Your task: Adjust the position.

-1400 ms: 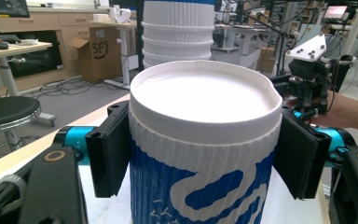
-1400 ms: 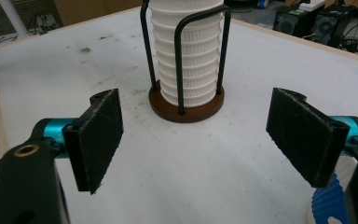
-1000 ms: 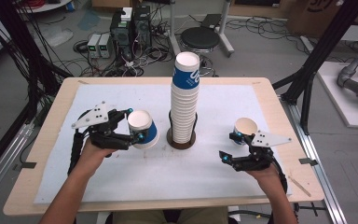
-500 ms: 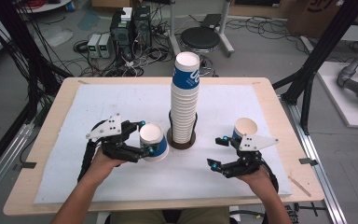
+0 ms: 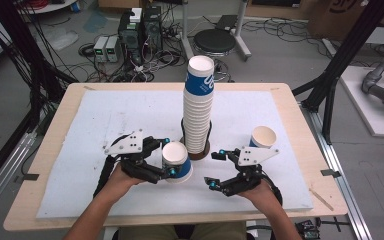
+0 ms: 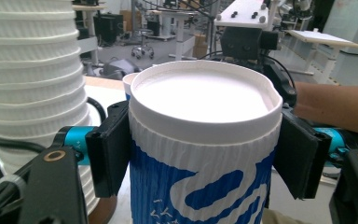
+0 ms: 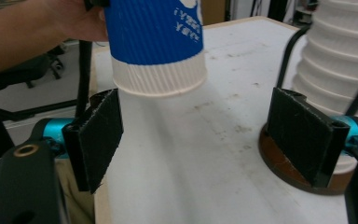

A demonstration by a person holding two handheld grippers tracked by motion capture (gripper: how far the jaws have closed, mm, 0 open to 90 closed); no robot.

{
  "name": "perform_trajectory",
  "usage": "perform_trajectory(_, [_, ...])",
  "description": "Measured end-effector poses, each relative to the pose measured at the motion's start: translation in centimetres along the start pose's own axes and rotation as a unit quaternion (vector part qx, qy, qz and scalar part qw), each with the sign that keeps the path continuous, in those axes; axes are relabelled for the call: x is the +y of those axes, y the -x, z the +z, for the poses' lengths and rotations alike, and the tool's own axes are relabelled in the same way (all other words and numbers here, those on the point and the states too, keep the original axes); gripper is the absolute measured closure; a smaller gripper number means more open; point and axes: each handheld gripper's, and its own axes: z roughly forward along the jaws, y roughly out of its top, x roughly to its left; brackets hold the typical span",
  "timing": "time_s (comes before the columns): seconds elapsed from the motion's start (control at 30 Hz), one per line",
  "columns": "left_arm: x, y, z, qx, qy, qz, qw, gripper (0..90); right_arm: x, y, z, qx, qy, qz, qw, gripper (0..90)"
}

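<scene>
High view — my left gripper is clamping a blue-and-white paper cup, one pad on each side of its wall, the cup tilting with its open mouth facing up toward the camera. The tall cup stack is standing just beyond my fingertips, on a brown base. My right gripper is hanging with its jaws apart, nothing between them; a second cup is sitting upright on the white mat, past that gripper and apart from it.

Left gripper view — my pads are pressing the ribbed wall of the cup just below its rim; the stack is rising close at one side.

Right gripper view — jaws are standing wide and empty. The held cup is hovering beyond my fingertips, off the mat — the stack's base is lying just outside one pad.
</scene>
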Motion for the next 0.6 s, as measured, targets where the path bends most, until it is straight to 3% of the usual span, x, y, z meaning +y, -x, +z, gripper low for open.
perform_trajectory(0.27, [-0.1,-0.1,0.8,-0.017,-0.005,0.003,0.9998,28.4,0.3,-0.4,1.6,0.035,0.000,0.007,0.9994,19.1])
perform_trajectory(0.6, [0.1,0.1,1.7,-0.045,-0.005,0.007,0.9990,28.4,0.8,-0.5,2.9,0.062,0.008,-0.003,0.9981,19.1])
